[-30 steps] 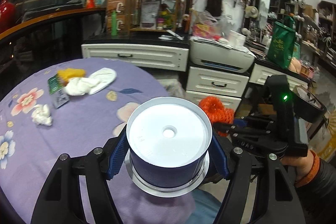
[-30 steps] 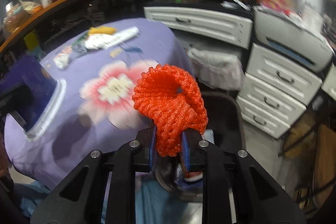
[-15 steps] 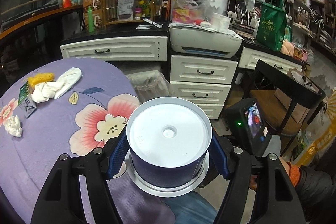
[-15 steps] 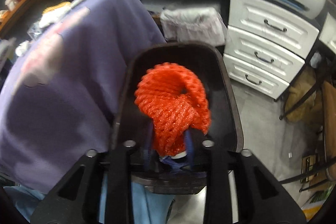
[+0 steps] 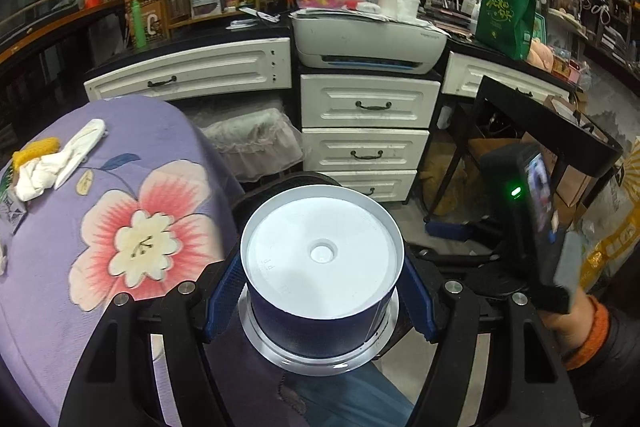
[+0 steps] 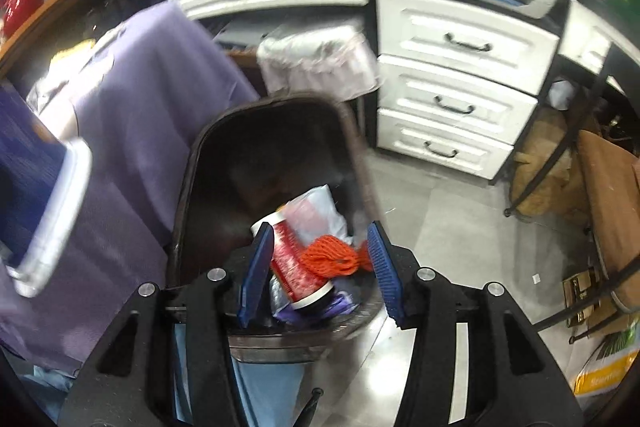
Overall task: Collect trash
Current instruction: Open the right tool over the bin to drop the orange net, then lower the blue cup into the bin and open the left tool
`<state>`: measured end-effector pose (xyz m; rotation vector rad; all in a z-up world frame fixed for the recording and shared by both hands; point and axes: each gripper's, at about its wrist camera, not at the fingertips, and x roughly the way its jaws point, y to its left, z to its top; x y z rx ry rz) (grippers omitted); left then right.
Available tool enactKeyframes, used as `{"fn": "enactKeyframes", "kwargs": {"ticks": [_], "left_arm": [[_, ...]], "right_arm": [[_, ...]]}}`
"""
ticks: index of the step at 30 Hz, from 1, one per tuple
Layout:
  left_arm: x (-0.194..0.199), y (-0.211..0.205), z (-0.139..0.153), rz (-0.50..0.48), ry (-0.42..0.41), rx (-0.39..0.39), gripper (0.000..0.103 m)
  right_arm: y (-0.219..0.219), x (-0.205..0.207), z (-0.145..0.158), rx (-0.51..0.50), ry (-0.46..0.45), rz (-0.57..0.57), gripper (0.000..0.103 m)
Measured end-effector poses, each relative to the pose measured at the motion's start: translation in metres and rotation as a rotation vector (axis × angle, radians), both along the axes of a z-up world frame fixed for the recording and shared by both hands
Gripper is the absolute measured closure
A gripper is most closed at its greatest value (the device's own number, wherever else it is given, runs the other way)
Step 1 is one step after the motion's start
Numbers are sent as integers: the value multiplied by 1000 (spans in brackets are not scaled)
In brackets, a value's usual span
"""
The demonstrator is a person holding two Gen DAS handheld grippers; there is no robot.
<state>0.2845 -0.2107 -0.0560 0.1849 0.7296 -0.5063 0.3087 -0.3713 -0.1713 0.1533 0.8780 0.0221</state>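
My left gripper (image 5: 320, 303) is shut on a dark blue round container with a white bottom and silver rim (image 5: 322, 259), held beside the purple flowered table (image 5: 120, 287). My right gripper (image 6: 320, 267) is open above a dark trash bin (image 6: 208, 163). An orange foam net (image 6: 330, 259) lies in the bin beside a red can (image 6: 292, 259) and a plastic bag (image 6: 316, 207). White tissues (image 5: 36, 175), a yellow item (image 5: 36, 149) and a white wrapper (image 5: 86, 139) lie on the table's far left.
White drawers (image 5: 364, 131) and a printer (image 5: 368, 39) stand behind. A lace-covered bin (image 5: 248, 143) sits by the table. A black side table (image 5: 552, 131) is at the right. The right gripper's body (image 5: 532, 211) shows in the left wrist view.
My right gripper moved over the bin, opened and dropped the orange net into it. My left gripper swung right with the container, away from the table centre.
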Motion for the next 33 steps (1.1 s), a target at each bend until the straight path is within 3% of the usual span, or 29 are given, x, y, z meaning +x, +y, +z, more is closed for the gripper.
{"fn": "enactKeyframes", "kwargs": {"ticks": [15, 30, 33], "left_arm": [[22, -50, -44, -57, 79, 74, 34], [34, -69, -68, -59, 121, 121, 34], [34, -69, -69, -58, 119, 121, 23]], "right_arm": [[-55, -51, 23, -3, -66, -137, 53], [-68, -56, 17, 13, -59, -160, 53], [-68, -55, 17, 11, -57, -158, 53]]}}
